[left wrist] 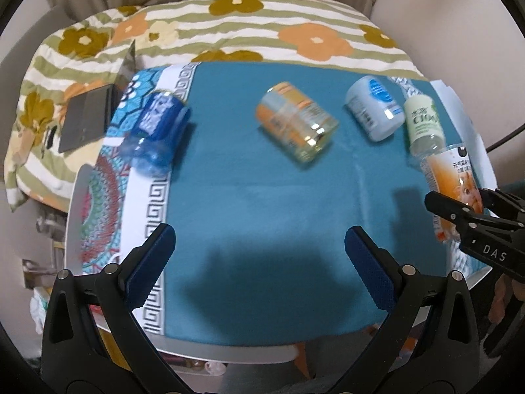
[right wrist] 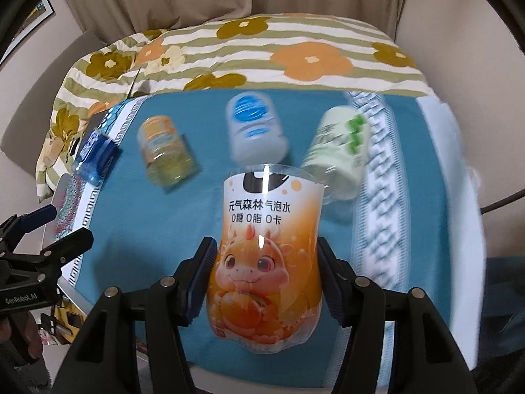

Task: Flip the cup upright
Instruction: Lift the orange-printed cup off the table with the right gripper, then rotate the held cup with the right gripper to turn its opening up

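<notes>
The right gripper [right wrist: 264,279] is clamped on the orange cup [right wrist: 265,262], a clear cup with an orange dragon label, which fills the lower centre of the right wrist view; both blue-padded fingers [right wrist: 200,282] press against its sides. In the left wrist view the same cup [left wrist: 454,180] appears at the right edge of the frame, between the right gripper's black fingers. The left gripper [left wrist: 259,262] sits at the bottom centre of its own view with jaws spread wide and nothing between them, above the teal cloth [left wrist: 262,197]. Four more cups lie on their sides across the upper half of that frame: a blue cup [left wrist: 156,131] at left, a yellow-orange cup [left wrist: 297,121] at centre, a white-blue cup [left wrist: 375,111] and a green-labelled cup [left wrist: 425,124] at right. A floral blanket [left wrist: 229,32] lies behind the cloth.
</notes>
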Tool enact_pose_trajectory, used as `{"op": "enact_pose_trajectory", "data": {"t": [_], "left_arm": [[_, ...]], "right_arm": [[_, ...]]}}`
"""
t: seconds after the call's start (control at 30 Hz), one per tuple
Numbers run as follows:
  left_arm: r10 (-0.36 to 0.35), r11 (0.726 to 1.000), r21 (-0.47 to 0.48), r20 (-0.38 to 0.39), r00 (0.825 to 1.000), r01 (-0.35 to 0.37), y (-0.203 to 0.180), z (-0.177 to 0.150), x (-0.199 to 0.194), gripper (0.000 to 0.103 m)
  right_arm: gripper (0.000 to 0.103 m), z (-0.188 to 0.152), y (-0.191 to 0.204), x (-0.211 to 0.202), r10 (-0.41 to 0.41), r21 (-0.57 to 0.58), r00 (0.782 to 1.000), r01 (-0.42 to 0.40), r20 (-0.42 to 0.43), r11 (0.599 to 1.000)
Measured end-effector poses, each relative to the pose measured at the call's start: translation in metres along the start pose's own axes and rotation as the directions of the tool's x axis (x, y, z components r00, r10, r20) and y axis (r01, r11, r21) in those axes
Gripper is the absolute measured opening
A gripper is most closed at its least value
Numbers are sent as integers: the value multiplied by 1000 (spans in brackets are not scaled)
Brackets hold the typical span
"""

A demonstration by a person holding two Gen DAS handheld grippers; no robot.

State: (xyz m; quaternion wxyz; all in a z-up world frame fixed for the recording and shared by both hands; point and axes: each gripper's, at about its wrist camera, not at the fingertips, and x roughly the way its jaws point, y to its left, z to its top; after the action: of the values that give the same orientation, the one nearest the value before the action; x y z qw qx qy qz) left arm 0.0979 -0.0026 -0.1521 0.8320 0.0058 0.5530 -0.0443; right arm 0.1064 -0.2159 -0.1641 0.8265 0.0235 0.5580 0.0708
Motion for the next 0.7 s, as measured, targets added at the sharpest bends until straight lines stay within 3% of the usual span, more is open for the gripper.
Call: {"op": "enact_pose_trajectory", "data": {"t": [0.27,0.7], "left_arm": [[-9,1000,-4,-45,999,8,35,-13,18,103],[-37,999,16,-53,998,38,31,-12,26,103]], "right_arm": [[56,-10,35,40,8,49,999,-6,-35,999],[56,-15,45,62,-9,72,997,14,-74,997]]}}
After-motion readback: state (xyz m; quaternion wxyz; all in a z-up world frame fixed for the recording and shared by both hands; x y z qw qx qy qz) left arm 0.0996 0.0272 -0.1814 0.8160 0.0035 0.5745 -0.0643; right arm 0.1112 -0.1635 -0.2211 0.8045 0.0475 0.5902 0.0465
